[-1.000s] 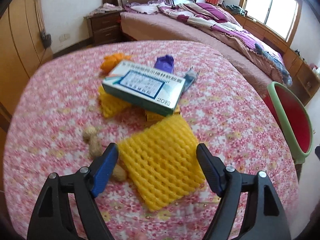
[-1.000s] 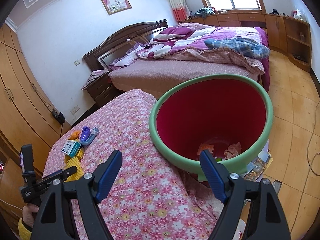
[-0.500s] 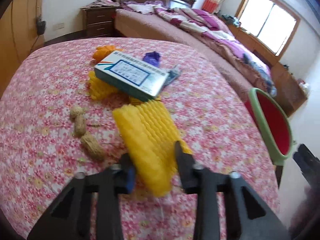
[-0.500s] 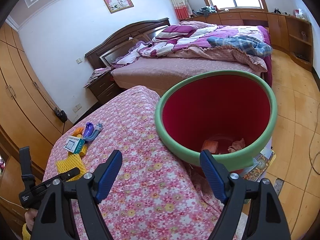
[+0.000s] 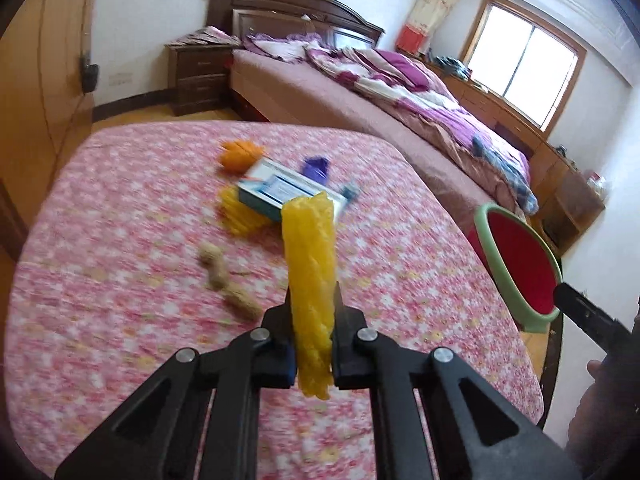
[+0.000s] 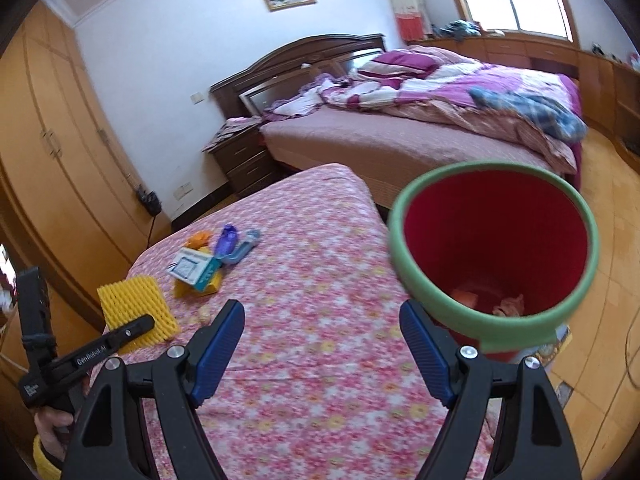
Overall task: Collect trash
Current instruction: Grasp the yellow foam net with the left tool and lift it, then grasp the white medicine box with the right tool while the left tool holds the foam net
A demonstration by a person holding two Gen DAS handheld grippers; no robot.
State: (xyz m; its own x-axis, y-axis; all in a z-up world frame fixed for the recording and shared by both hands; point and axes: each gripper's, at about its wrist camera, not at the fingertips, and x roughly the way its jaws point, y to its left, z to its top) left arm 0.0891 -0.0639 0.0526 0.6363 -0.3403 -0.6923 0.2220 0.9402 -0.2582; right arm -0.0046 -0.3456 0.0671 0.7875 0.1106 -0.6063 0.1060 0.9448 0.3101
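Your left gripper (image 5: pixel 312 312) clamped the yellow foam net (image 5: pixel 310 276) and held it above the pink floral tablecloth (image 5: pixel 120 248), on the side away from the red bin (image 6: pixel 496 248). Your right gripper (image 6: pixel 322 344) stood wide with nothing between its fingers, just beside the bin's green rim (image 6: pixel 440 304). Inside the bin lay an orange scrap (image 6: pixel 466 296) and a crumpled pale piece (image 6: pixel 510 306). A medicine box (image 6: pixel 192 268), peanuts (image 5: pixel 218 268) and other scraps lay on the cloth, well apart from the bin.
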